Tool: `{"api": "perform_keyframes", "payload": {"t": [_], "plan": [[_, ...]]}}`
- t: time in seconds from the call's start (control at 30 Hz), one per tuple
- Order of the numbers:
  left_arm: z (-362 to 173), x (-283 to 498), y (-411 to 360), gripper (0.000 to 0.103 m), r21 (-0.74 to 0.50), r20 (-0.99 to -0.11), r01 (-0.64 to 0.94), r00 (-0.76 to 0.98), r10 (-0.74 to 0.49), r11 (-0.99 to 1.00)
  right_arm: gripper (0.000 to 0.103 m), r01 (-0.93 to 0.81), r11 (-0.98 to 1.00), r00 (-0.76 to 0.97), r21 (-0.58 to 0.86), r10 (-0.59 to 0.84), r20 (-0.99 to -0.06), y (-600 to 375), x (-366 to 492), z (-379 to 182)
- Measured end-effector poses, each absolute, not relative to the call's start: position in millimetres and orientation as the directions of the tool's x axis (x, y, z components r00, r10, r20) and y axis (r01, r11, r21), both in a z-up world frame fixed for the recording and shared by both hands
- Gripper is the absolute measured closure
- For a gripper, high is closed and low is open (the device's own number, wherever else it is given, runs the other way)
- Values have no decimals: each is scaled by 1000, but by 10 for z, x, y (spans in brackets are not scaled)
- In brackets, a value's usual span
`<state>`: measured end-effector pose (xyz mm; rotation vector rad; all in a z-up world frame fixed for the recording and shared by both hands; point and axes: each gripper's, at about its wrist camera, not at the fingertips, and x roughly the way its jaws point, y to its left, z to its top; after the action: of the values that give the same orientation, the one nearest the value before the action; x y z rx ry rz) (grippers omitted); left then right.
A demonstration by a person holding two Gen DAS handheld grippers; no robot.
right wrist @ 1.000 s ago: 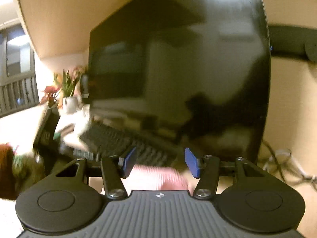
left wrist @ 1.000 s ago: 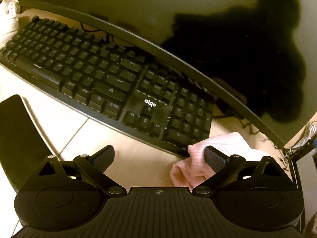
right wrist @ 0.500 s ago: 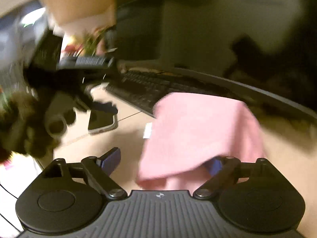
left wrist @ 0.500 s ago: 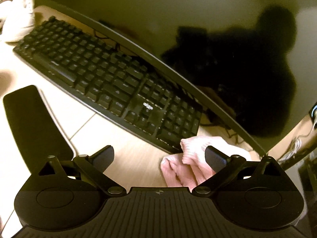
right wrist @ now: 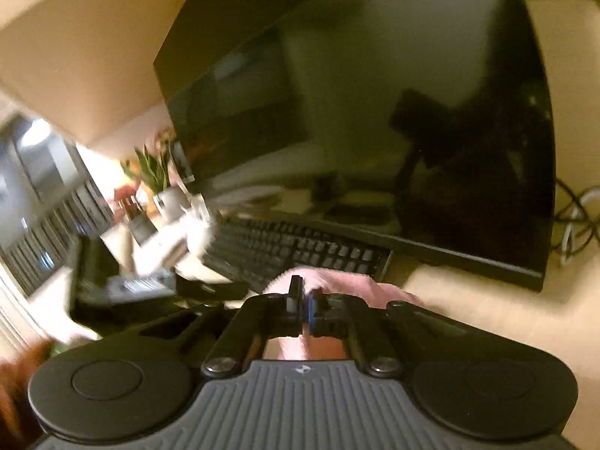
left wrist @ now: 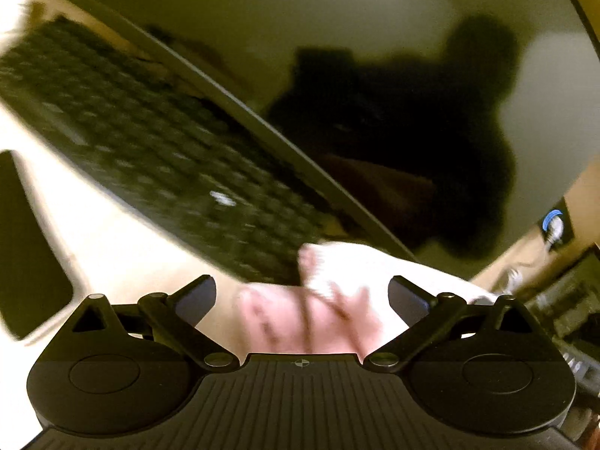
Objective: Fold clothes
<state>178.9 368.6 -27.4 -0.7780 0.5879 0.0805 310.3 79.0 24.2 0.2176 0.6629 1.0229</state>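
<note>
The right gripper (right wrist: 304, 309) has snapped together: half a second ago its fingers stood wide around the pink garment (right wrist: 348, 285), now they are pressed tight, and whether any cloth is caught between them I cannot tell. The garment lies bunched on the desk (right wrist: 487, 311) just in front of the keyboard (right wrist: 296, 251), below the dark monitor (right wrist: 375, 112). On the other side, the left gripper (left wrist: 302, 294) stays spread wide, its fingers (left wrist: 197, 294) flanking the pink garment (left wrist: 311, 315), which now sits more centred between them than before. The left view is smeared with motion; the keyboard (left wrist: 150, 142) blurs past, a black phone (left wrist: 26, 255) at the left edge.
</note>
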Motion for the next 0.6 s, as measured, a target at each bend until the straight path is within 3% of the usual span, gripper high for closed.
{"api": "perform_keyframes", "payload": {"t": [0.03,0.1,0.17,0.27,0.37,0.5,0.57,0.6], "plan": [[-298,1856,3657,19,-630,-537,-279,830,-147,725,101,-703,502,330,503,858,-394,801,3131,270],[-331,1989,3642,26,-598,-567,-290,812,-139,747,101,-697,451,281,558,887,-366,719,3136,310],[-341,2048,3676,26,-533,-607,-329,790,-81,779,101,-698,417,223,583,899,-377,764,3044,240],[-376,1995,3758,28,-443,-653,-398,757,15,803,101,-707,409,116,577,872,-476,1067,2803,-156],[-362,1859,3862,26,-449,-662,-435,748,36,781,100,-716,399,7,573,824,-566,1369,2563,-552],[-171,1664,3833,21,-509,-606,-383,795,-5,771,100,-817,363,0,448,777,-629,1476,2347,-651],[-46,1602,3742,21,-549,-557,-322,829,-51,771,96,-877,328,34,352,772,-634,1439,2278,-571],[3,1604,3674,22,-568,-531,-284,844,-80,772,89,-893,320,52,318,774,-631,1388,2278,-498]]}}
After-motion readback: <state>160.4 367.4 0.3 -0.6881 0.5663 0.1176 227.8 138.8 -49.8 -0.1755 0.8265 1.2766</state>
